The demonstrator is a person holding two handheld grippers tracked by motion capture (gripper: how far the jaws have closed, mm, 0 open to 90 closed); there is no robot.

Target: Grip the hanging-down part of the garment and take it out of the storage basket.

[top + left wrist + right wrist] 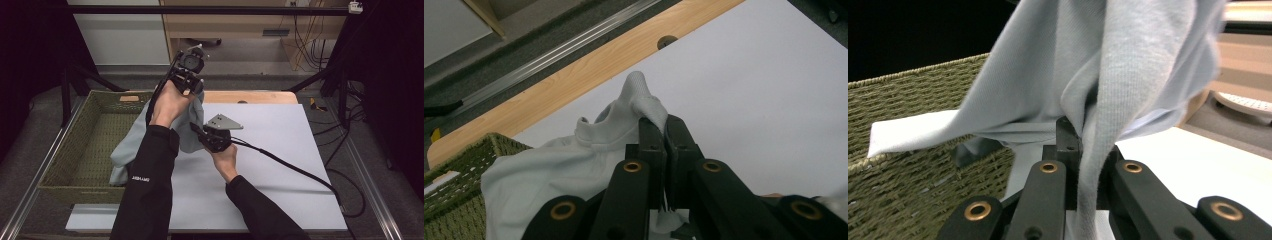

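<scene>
Left gripper [659,127]: jaws clamped on grey garment [574,170], raised to lift it from basket [75,150].
Right gripper [1080,135]: pinches hanging fold ahead, spreading cloth.

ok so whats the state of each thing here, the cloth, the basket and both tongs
light grey cloth: lifted, draped over the basket edge
green woven basket: upright, bare inside
left tongs: shut on the cloth, raised
right tongs: shut on a cloth fold, lower down
</scene>
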